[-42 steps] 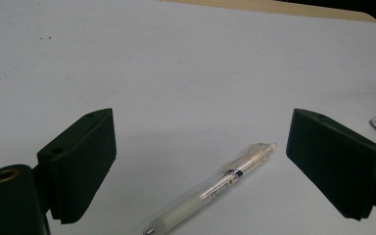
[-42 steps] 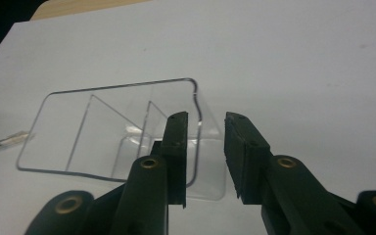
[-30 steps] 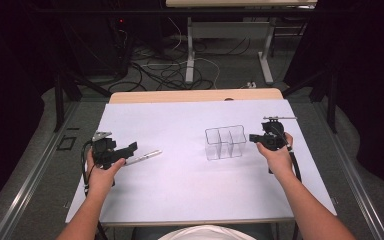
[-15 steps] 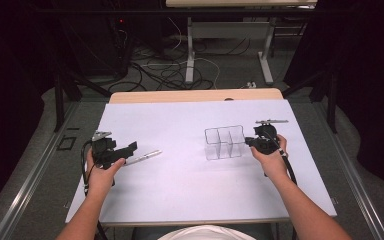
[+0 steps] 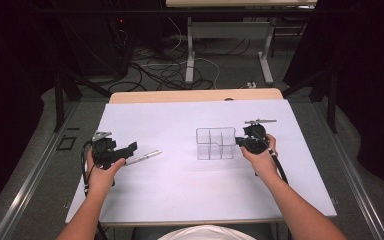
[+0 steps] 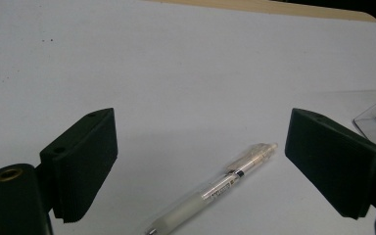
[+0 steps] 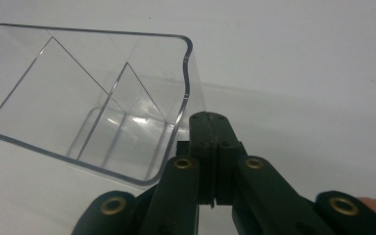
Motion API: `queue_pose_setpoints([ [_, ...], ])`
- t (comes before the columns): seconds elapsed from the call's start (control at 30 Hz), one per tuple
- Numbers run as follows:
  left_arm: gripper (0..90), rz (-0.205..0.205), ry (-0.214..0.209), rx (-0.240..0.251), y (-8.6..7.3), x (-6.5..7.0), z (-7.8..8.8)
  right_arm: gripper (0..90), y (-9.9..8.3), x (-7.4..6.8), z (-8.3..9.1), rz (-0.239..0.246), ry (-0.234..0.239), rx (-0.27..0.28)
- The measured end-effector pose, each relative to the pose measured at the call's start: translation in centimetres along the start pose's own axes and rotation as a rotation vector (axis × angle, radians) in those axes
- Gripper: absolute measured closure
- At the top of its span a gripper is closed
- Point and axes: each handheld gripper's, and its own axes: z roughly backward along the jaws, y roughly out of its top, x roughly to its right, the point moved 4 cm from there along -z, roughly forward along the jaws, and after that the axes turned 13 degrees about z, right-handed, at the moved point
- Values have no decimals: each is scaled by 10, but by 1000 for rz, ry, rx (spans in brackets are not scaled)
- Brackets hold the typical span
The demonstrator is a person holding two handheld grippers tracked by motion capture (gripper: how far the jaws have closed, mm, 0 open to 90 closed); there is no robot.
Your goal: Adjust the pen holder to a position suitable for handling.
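Observation:
A clear plastic organizer (image 5: 216,143) with several compartments stands a little right of the table's middle. My right gripper (image 5: 237,141) is shut with nothing between its jaws, its tip at the organizer's right wall. In the right gripper view the closed tip (image 7: 209,115) sits just outside that wall of the organizer (image 7: 93,98); I cannot tell whether they touch. A clear pen (image 5: 142,157) lies flat on the left side of the table. My left gripper (image 5: 132,147) is open and held low over it. In the left gripper view the pen (image 6: 215,188) lies untouched between the wide jaws of the left gripper (image 6: 203,117).
A white sheet (image 5: 180,190) covers the table, with a strip of bare wood (image 5: 195,95) along the far edge. Beyond the table, cables (image 5: 165,70) and desk legs stand on the dark floor.
My right gripper has moved left across the table, up to the organizer's right wall. The left gripper and the pen have stayed in place.

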Motion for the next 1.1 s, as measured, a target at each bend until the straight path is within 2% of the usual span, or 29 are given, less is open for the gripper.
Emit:
queue_pose_setpoints([
  [0.2,123,0,3,1,0,0,0,900,5,-8,-5,4,9,-3],
  [0.4,123,0,2,-1,0,0,0,900,13,-18,-14,17,42,-10],
  [0.57,123,4,5,1,-1,0,0,900,20,-35,-25,42,59,-14],
  [0.73,123,2,6,-5,-1,-1,1,900,24,-45,-31,55,75,-17],
  [0.93,124,1,5,-5,-1,-2,1,894,24,-44,-31,51,84,-18],
  [1.1,125,2,4,3,-1,-2,1,865,24,-37,-24,57,77,-17],
])
